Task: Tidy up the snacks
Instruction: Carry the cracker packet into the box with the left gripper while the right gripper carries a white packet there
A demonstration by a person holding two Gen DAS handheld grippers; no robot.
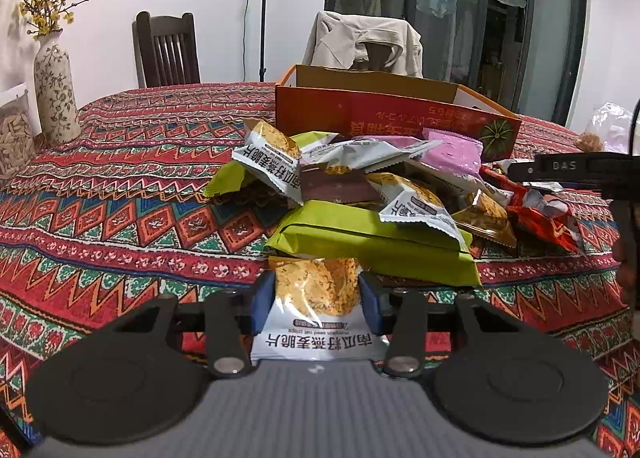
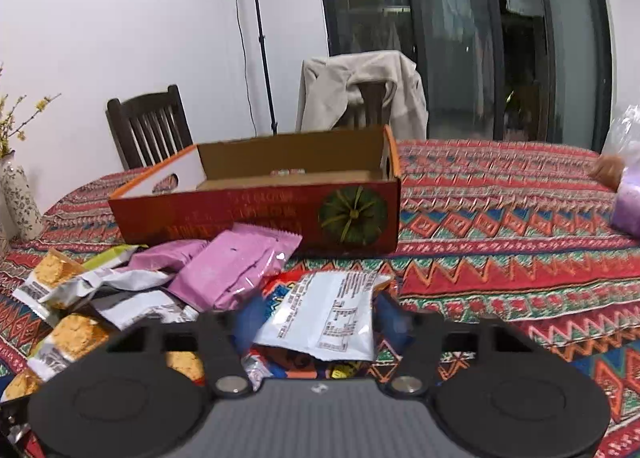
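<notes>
Snacks (image 1: 360, 194) are mostly lying heaped before the cardboard box (image 2: 256, 214), which is looking nearly empty. Left gripper (image 1: 316, 298) is clamping an oat-crisp packet (image 1: 316, 310); right gripper (image 2: 316, 318) is seemingly pinching a white-backed packet (image 2: 328, 314).

One cardboard box (image 2: 256, 214), two pink packets (image 2: 236, 266), two green packets (image 1: 372, 242), two chairs (image 1: 166, 46), one vase (image 1: 54, 94).
</notes>
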